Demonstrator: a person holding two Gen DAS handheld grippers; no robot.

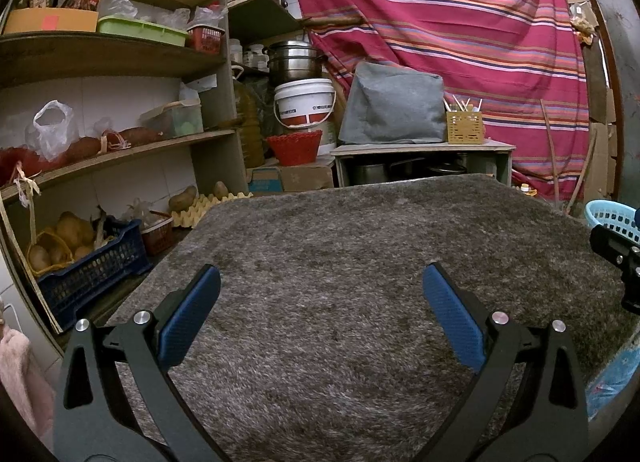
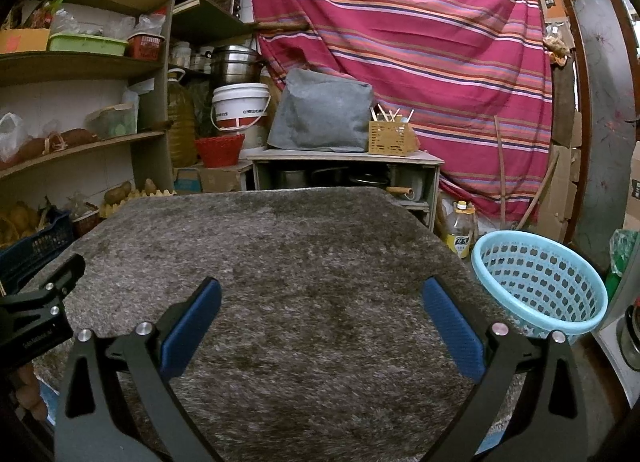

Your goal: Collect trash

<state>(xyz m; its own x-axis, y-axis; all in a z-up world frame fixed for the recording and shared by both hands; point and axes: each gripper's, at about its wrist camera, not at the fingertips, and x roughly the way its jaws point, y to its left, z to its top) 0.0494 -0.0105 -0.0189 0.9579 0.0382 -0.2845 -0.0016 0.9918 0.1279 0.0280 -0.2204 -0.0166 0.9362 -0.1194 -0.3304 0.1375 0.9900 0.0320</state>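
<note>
Left wrist view: the left gripper is held low over a grey shaggy mat, its two blue-padded fingers spread wide apart with nothing between them. Right wrist view: the right gripper is likewise released, with two blue pads parted above the same mat and nothing grasped. One light-blue perforated basket is seen at the mat's right edge, tilted so that its open mouth faces up and toward the camera; only its rim is caught at the right margin of the left view. No item of trash can be made out on the mat surface, although the pile is dark and blurred. Part of the left gripper is visible at the left margin of the right view. Behind the mat, one white bucket, one red basket and one striped red cloth are shown. Wooden shelves are seen at left, with potatoes in one dark-blue crate.
</note>
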